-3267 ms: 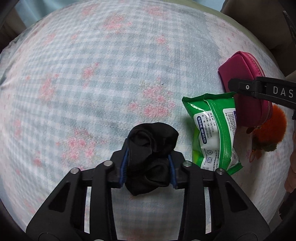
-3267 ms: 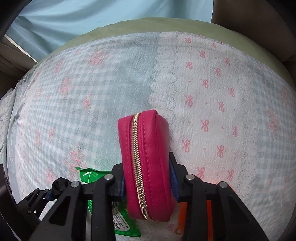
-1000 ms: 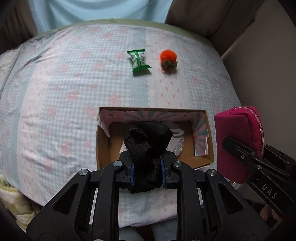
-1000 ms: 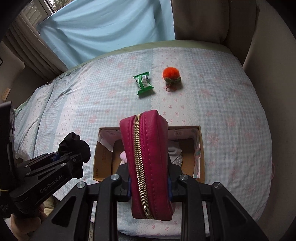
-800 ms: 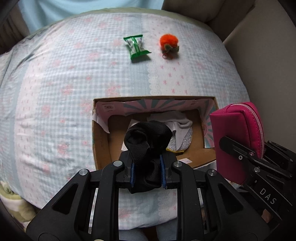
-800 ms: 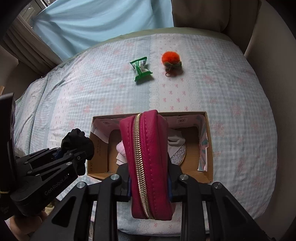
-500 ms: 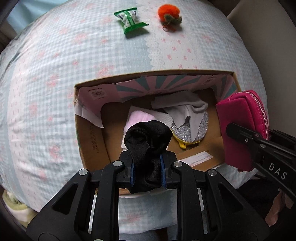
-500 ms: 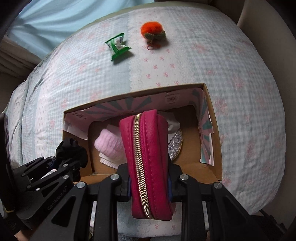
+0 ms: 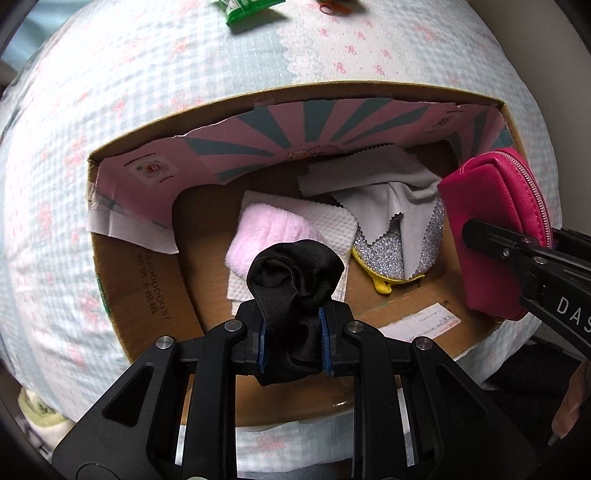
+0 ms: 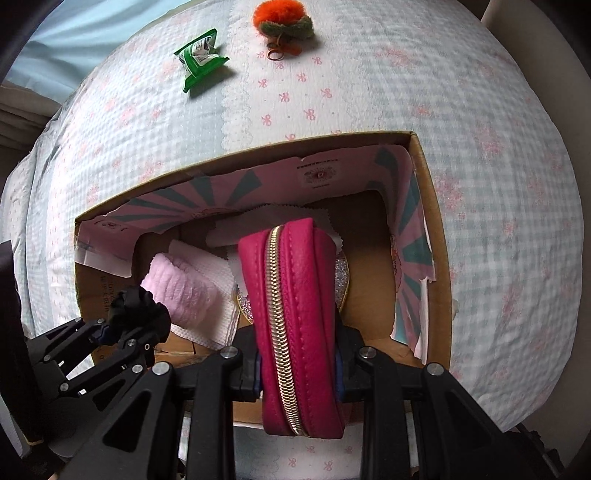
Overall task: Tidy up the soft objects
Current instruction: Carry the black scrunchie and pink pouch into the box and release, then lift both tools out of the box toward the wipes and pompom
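The left tool (image 9: 291, 332) is clamped on a bunched black cloth (image 9: 295, 273), pads gripping its lower half so the upper folds bulge free. The right tool (image 10: 299, 358) is clamped across the flanks of a pink pouch (image 10: 295, 295), zipper facing the camera; a side grip suits it, as the pouch is narrow enough there to fit between the pads.

Both tools point down over an open box (image 9: 122, 280) on the bed (image 10: 498, 147). The cloth hangs above the box's left half, the pouch above its right half, so each load has its own drop zone.

The box holds a pink towel (image 9: 269, 232), a white tissue (image 9: 325, 221), a grey cloth (image 9: 388, 192) and a glittery item (image 9: 388, 254).

A green packet (image 10: 201, 57) and an orange pompom (image 10: 282, 16) lie on the bed beyond the box, not yet collected.

Judgement: the step in hand is placement. Release over bare cardboard where possible, to keep items from piling up.
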Action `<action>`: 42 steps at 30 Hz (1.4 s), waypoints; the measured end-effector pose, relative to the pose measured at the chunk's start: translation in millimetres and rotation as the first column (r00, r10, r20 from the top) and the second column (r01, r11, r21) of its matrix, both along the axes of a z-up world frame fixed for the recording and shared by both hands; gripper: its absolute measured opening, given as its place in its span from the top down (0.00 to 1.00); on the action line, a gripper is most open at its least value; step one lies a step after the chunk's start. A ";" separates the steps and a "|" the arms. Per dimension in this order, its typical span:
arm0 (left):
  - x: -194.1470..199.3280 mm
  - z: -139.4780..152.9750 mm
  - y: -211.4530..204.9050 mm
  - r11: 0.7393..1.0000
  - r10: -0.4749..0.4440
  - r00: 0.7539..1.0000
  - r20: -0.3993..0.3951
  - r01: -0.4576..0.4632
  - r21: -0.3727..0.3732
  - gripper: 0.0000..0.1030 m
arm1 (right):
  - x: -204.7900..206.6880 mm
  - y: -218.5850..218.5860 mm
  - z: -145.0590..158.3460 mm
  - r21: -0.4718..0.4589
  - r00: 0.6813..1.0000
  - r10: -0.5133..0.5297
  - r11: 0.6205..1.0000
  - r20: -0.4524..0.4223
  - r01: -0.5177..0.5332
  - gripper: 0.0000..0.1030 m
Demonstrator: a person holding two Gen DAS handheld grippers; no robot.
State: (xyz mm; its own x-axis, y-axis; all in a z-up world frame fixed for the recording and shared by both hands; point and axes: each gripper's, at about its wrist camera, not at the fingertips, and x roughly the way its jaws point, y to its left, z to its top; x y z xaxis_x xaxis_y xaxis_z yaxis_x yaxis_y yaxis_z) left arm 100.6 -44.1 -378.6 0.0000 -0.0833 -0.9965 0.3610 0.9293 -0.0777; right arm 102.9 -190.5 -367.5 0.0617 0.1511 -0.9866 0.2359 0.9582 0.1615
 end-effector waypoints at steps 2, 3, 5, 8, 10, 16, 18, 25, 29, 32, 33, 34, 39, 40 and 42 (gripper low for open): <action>0.8 4.1 -0.4 1.000 -0.002 1.000 0.018 0.002 -0.013 0.51 | 2.6 -1.7 -2.9 0.012 1.000 -0.008 1.000 -0.009 0.008 0.73; 0.3 8.3 -1.9 1.000 -0.011 0.999 0.038 0.012 -0.018 0.33 | 3.5 -2.6 -3.2 0.022 1.000 -0.017 1.000 -0.008 0.017 0.70; -3.5 17.0 -5.0 0.999 -0.038 0.997 0.071 0.040 -0.025 0.00 | 4.1 -6.0 -1.4 0.063 0.998 -0.049 0.997 0.025 0.048 0.39; -9.7 24.5 -2.8 0.998 -0.048 0.992 0.114 0.052 -0.033 0.00 | 5.1 -9.9 2.7 0.059 0.997 -0.053 0.997 0.054 0.049 0.00; -9.2 19.4 1.2 0.999 -0.025 0.996 0.090 0.027 -0.019 0.00 | 5.3 -10.5 1.6 0.052 0.998 -0.038 0.998 0.049 0.036 0.00; -10.9 15.7 9.3 1.000 0.026 0.998 0.062 -0.025 -0.019 0.00 | 4.6 -8.8 0.8 0.056 0.998 -0.009 0.998 0.058 0.006 0.00; -14.3 18.5 11.1 1.000 0.024 0.997 0.072 -0.023 -0.013 0.00 | 3.8 -8.5 3.0 0.059 0.998 -0.006 0.998 0.068 0.002 0.00; -23.1 39.8 27.3 0.998 0.059 0.994 0.095 -0.057 -0.027 0.00 | -1.5 -4.8 20.6 0.059 0.994 -0.006 0.998 0.111 -0.001 0.00; -28.1 53.4 32.8 0.997 0.071 0.991 0.115 -0.068 -0.029 0.00 | -6.1 -0.1 31.2 0.050 0.990 0.010 0.999 0.137 -0.017 0.00; -30.9 68.7 35.5 0.997 0.078 0.987 0.140 -0.075 -0.032 0.00 | -12.6 4.4 47.3 0.025 0.986 0.030 0.999 0.165 -0.035 0.00; -31.9 75.0 37.3 0.996 0.082 0.985 0.151 -0.078 -0.036 0.00 | -15.5 5.5 55.6 0.015 0.984 0.034 0.999 0.177 -0.037 0.00; -33.1 81.8 38.8 0.996 0.085 0.983 0.163 -0.080 -0.042 0.00 | -18.9 5.7 63.6 0.005 0.981 0.035 0.999 0.192 -0.036 0.00; -44.6 130.0 51.3 0.992 0.116 0.963 0.245 -0.100 -0.076 0.00 | -37.7 8.5 114.4 -0.047 0.960 0.051 0.998 0.275 -0.040 0.00; -47.1 140.8 54.1 0.991 0.127 0.957 0.262 -0.109 -0.083 0.00 | -42.2 7.9 125.9 -0.054 0.955 0.053 0.998 0.291 -0.039 0.00; -52.8 162.9 59.7 0.986 0.153 0.943 0.296 -0.127 -0.104 0.00 | -51.4 6.6 149.0 -0.080 0.944 0.057 0.996 0.325 -0.033 0.00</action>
State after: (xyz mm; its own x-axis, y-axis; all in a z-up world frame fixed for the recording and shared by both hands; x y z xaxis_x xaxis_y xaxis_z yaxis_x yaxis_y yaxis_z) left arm 47.8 15.6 -215.7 0.3171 -0.1421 -0.9377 0.2459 0.9672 -0.0634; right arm 51.5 -183.9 -218.6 0.3772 0.0899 -0.9218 0.1382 0.9787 0.1520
